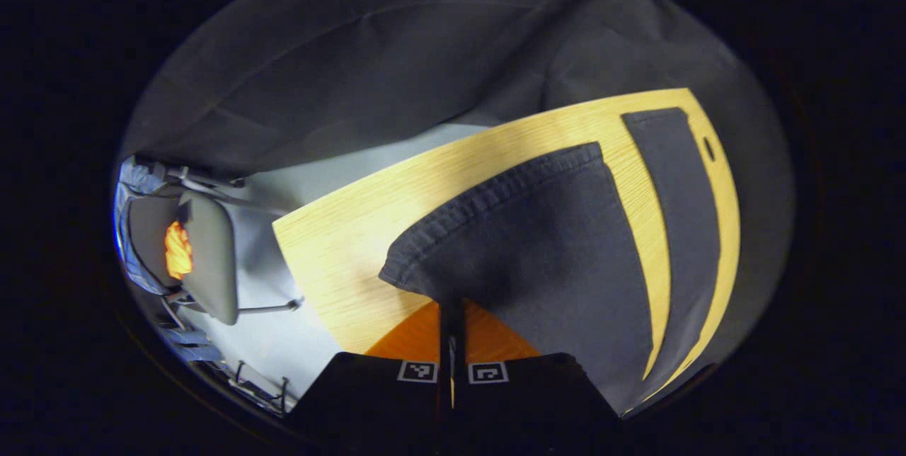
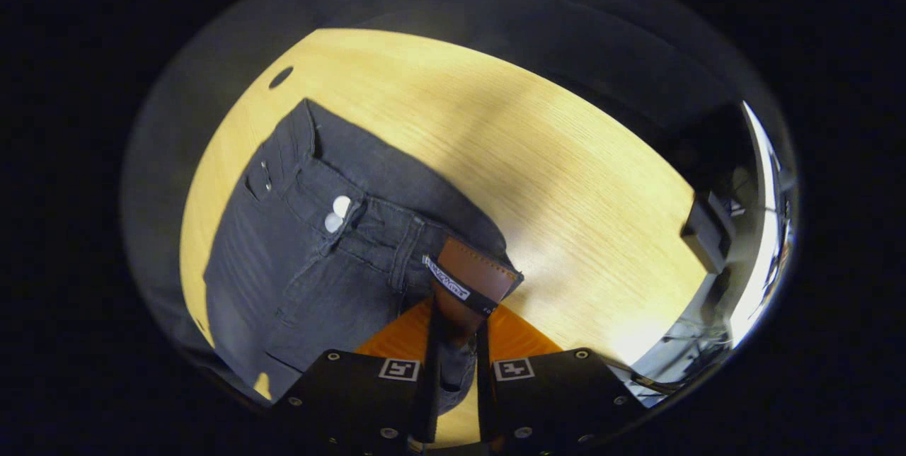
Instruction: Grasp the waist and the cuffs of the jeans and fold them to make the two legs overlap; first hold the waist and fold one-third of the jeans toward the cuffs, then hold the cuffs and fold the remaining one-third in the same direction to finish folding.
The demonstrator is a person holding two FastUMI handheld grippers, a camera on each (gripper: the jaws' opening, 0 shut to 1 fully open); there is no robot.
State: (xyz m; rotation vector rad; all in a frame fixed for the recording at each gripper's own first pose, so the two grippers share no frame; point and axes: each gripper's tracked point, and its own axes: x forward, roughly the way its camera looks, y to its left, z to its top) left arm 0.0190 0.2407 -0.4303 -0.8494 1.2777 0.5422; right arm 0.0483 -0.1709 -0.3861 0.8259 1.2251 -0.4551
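Jeans (image 2: pixel 311 258): spread flat on the table (image 2: pixel 538 158), legs apart, not yet overlapped.
Left tool (image 1: pixel 451 332): fingers nearly closed, pinching the near corner of a cuff (image 1: pixel 488 208); second leg (image 1: pixel 679 229) lying separate just beyond, a strip of wood between.
Right tool (image 2: pixel 456 332): narrow, clamped on the waist at the leather patch (image 2: pixel 474 275), both fingers on the cloth.
Step in hand, as judged: carrying the held side over onto the other leg.
Doing it well: lift both ends together, keep the cloth taut between waist and cuff, travel level, lay outer seams edge on edge before letting go.
Edges: far leg close to the table edge near the cable hole (image 1: pixel 708 148); risk of overshooting and dragging cloth off.
Open room: broad bare wood beside the waist; chair (image 1: pixel 209 258) on the floor, well clear.
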